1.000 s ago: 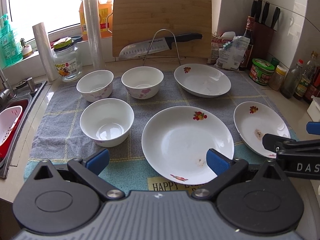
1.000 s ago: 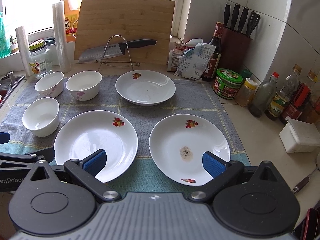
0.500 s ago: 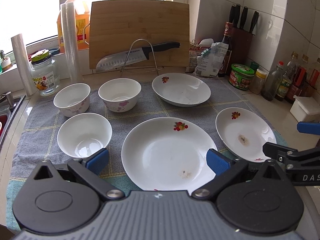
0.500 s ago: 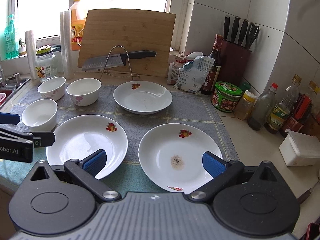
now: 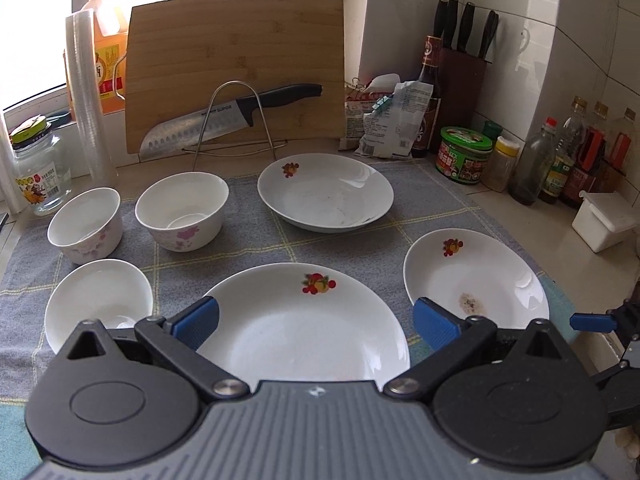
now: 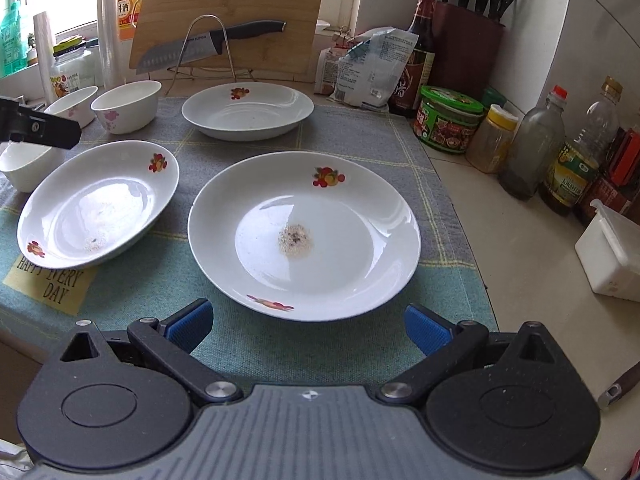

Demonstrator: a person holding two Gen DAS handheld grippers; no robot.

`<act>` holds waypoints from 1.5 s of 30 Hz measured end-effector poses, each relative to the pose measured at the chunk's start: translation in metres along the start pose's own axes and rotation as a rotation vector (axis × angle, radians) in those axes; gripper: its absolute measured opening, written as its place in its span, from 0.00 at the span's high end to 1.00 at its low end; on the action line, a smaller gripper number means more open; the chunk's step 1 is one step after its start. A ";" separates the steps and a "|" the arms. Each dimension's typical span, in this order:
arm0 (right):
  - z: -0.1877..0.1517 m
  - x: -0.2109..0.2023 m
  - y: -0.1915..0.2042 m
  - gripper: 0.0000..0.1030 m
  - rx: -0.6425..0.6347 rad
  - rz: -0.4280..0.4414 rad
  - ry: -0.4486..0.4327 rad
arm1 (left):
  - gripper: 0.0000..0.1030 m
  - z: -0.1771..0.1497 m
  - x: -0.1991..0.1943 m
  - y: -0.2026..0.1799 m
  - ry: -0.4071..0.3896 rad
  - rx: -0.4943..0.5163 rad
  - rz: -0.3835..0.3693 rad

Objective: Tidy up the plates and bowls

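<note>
Three plates and three bowls lie apart on the grey dish mat (image 6: pixel 360 128), nothing stacked yet. Front right plate (image 6: pixel 304 236), with a speckled smear at its centre, sits near the mat's front edge; front middle plate (image 5: pixel 304 320) beside it; back plate (image 5: pixel 324 192) toward the mat's rear, before the cutting board (image 5: pixel 236 68). Two flowered bowls (image 5: pixel 180 210) (image 5: pixel 84 224) at the mat's back left, a plain bowl (image 5: pixel 98 300) in front of them.

Step, as I judge it: approach, before any first grasp. Right gripper (image 6: pixel 306 324) hovers low at the front edge, aimed at the smeared plate, jaws spread wide and empty. Left gripper (image 5: pixel 316 322) hangs over the middle plate — likewise agape, grasping nothing.

Next move likely calls for sliding a finger under a shallow rim — glazed, slippery — then lifting one plate onto another.
</note>
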State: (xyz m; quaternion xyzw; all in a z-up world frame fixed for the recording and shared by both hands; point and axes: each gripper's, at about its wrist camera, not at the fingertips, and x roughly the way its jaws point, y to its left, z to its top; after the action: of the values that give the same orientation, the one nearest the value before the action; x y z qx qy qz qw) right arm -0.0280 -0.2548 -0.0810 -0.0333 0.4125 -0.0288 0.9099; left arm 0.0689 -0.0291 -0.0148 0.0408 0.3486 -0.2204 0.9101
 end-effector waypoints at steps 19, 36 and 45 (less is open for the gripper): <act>-0.004 0.045 -0.025 0.00 -0.053 0.143 -0.080 | 0.01 0.038 0.078 -0.052 0.110 0.111 -0.120; -0.017 0.042 -0.036 0.00 -0.110 0.212 -0.170 | 0.06 0.063 0.163 -0.098 0.301 0.304 -0.284; -0.015 0.045 -0.038 0.00 -0.134 0.236 -0.163 | 0.17 0.060 0.191 -0.107 0.418 0.333 -0.332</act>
State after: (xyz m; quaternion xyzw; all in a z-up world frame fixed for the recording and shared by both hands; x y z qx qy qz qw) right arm -0.0106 -0.2971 -0.1209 -0.0474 0.3392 0.1088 0.9332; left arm 0.1864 -0.2105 -0.0856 0.1761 0.4890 -0.4068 0.7512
